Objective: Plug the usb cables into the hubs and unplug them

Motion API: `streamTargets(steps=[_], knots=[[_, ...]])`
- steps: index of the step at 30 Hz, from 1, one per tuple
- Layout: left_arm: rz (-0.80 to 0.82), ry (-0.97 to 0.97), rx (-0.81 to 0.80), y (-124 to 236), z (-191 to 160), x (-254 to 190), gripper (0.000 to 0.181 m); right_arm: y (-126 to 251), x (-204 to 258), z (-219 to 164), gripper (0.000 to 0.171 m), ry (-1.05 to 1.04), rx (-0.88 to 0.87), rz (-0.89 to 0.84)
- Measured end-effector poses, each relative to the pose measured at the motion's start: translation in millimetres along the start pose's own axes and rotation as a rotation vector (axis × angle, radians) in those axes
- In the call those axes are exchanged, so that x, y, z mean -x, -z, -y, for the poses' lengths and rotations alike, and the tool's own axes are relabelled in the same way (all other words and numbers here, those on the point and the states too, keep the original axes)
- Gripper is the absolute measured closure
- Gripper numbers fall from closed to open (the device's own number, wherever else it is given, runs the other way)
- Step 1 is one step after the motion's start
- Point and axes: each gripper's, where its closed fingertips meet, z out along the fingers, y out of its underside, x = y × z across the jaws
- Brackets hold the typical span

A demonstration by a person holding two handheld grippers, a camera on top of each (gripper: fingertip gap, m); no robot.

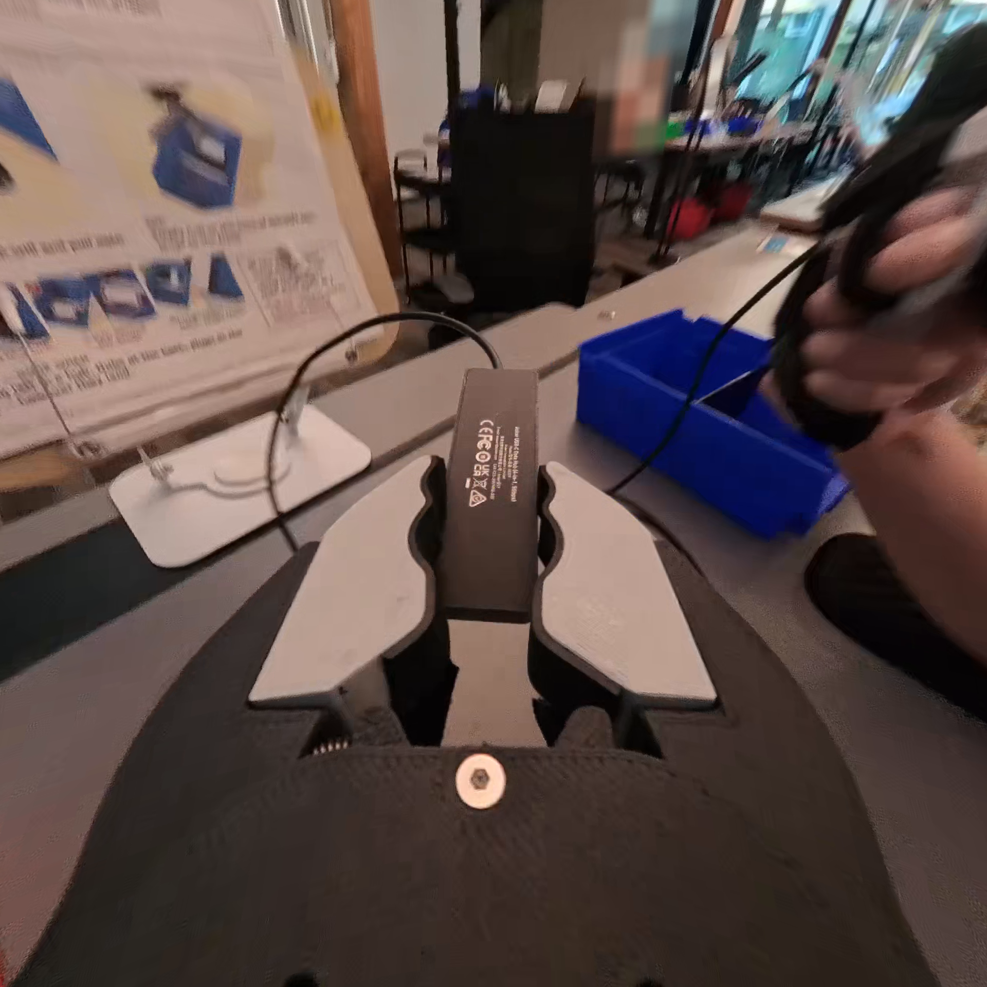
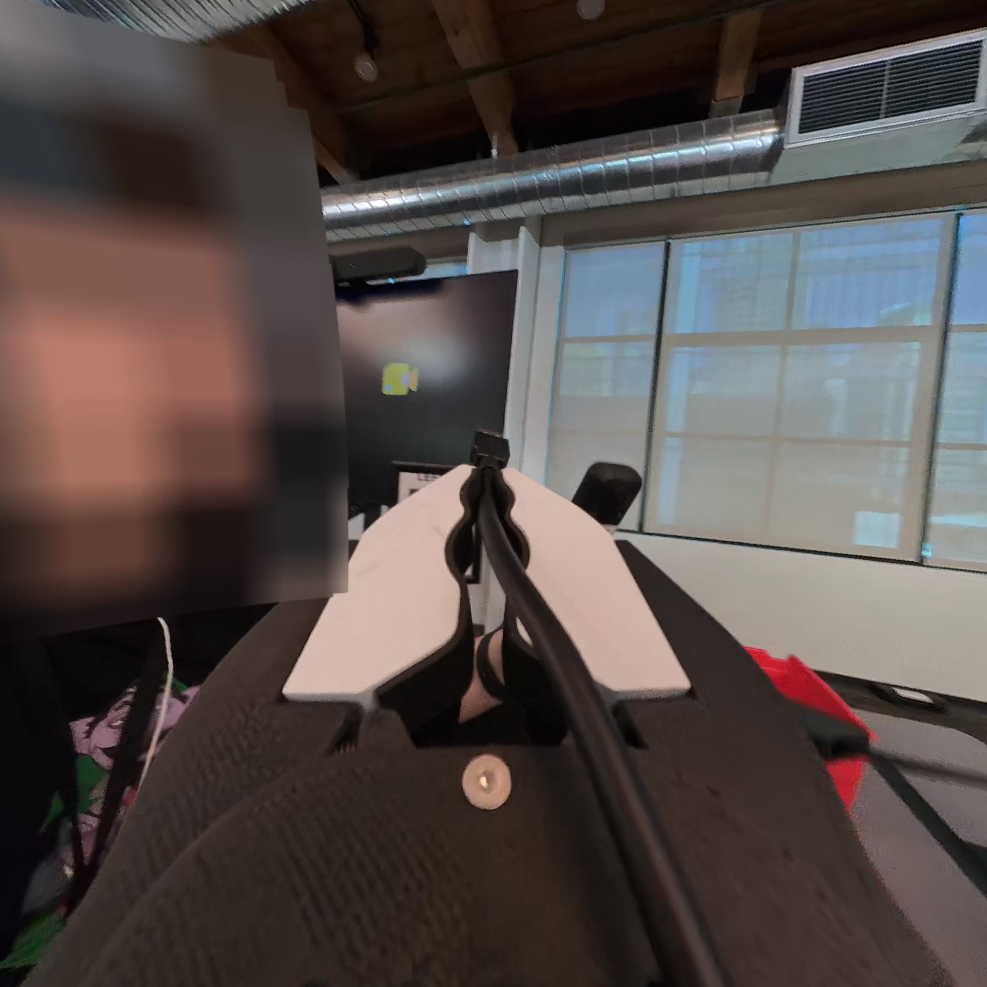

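In the left wrist view my left gripper is shut on a black USB hub, held flat above the grey table, printed side up. The hub's own thin black cable loops off its far end to the left. In the right wrist view my right gripper is shut on a black USB cable, its plug sticking out past the fingertips, raised and pointing up toward the room. The right gripper also shows blurred at the right of the left wrist view, a hand around it.
A blue bin sits on the table to the right of the hub. A white flat stand base lies to the left, with a poster board behind it. A red bin shows low right in the right wrist view.
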Motion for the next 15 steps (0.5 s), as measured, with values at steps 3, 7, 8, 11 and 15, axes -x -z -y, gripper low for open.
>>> streamTargets(steps=[3, 7, 8, 11, 15], knots=[[-0.013, 0.076, 0.081, -22.6, -35.2, 14.1, 0.149, 6.7, -5.7, 6.6, 0.166, 0.047, 0.040, -0.078], [0.069, 0.029, 0.201, -37.0, -72.1, 31.5, 0.149, 15.6, -18.6, 11.8, 0.166, 0.069, 0.069, -0.187], [0.083, 0.018, 0.250, -40.3, -83.5, 33.3, 0.149, 17.1, -21.2, 12.2, 0.166, 0.070, 0.074, -0.205], [0.109, 0.008, 0.347, -49.9, -115.9, 37.8, 0.149, 19.9, -26.4, 11.8, 0.166, 0.073, 0.084, -0.237], [0.092, 0.070, 0.368, -54.9, -132.8, 40.8, 0.148, 20.9, -29.7, 8.2, 0.166, 0.087, 0.120, -0.261]])
